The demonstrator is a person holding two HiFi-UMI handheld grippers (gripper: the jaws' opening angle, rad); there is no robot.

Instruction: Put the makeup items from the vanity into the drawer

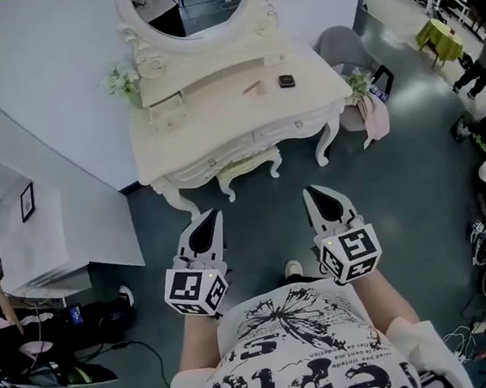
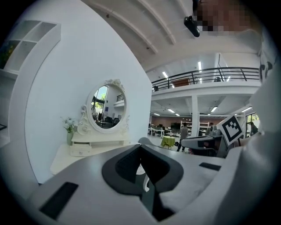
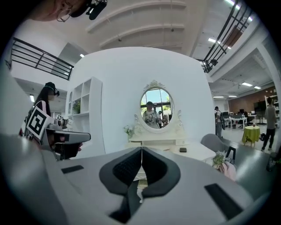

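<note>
The cream vanity (image 1: 220, 123) with an oval mirror (image 1: 189, 8) stands ahead, some way off from both grippers. On its top lie a small dark compact (image 1: 286, 81) and a thin pencil-like stick (image 1: 252, 87). Its front drawers (image 1: 296, 127) look closed. My left gripper (image 1: 213, 214) and right gripper (image 1: 309, 190) hover side by side above the floor, pointing at the vanity. Both are shut with nothing between the jaws. The right gripper view shows its jaws (image 3: 141, 148) meeting, with the compact (image 3: 183, 150) beyond them. The left gripper (image 2: 140, 146) also has its tips together.
A matching stool (image 1: 249, 165) sits under the vanity. A vase of flowers (image 1: 123, 79) and a small drawer box (image 1: 164, 111) stand on its left side. A grey chair (image 1: 344, 49) with a pink cloth (image 1: 375, 114) is at its right. White shelving (image 1: 52, 239) stands left.
</note>
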